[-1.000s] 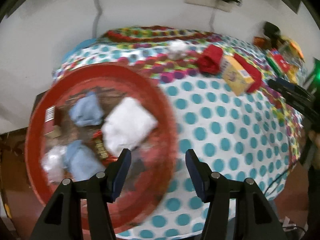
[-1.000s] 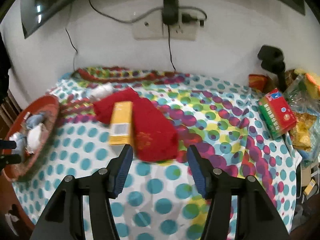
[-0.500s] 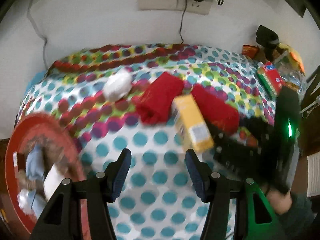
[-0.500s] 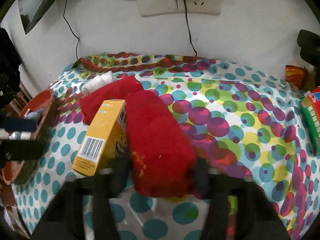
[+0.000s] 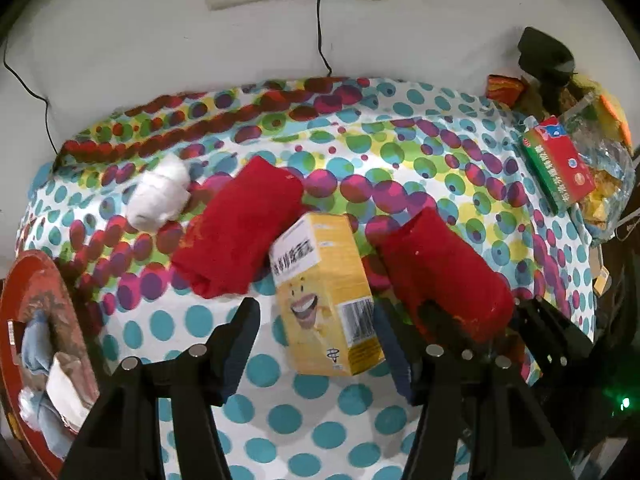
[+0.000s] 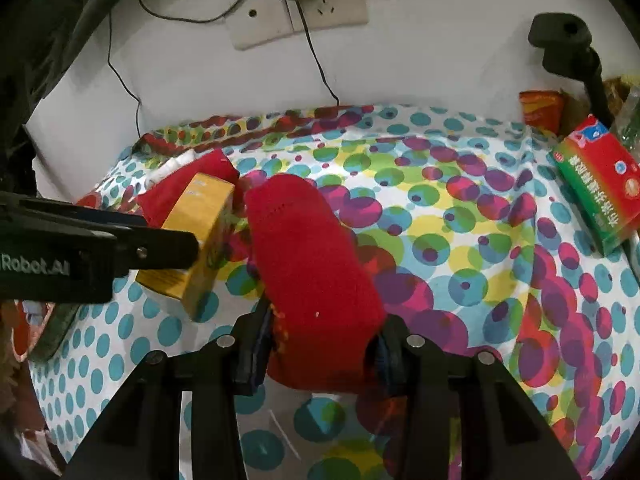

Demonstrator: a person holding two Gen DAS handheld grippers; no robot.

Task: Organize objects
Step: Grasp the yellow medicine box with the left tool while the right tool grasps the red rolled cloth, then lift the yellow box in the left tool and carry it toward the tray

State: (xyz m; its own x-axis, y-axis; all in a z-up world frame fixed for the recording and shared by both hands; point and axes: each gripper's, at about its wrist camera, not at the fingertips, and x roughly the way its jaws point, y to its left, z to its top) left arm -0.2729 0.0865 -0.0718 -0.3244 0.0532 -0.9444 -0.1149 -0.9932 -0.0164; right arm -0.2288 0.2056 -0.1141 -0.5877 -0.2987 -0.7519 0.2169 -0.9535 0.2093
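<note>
Left hand-held gripper (image 5: 316, 332) opening wide around the yellow box (image 5: 326, 292), not touching. Right hand-held gripper (image 6: 320, 344) clamped on the red cloth roll (image 6: 312, 256).

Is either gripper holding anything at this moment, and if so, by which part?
The right gripper is clamped on the near end of a red rolled cloth. The left gripper holds nothing: its jaws are opening around the yellow box.
</note>
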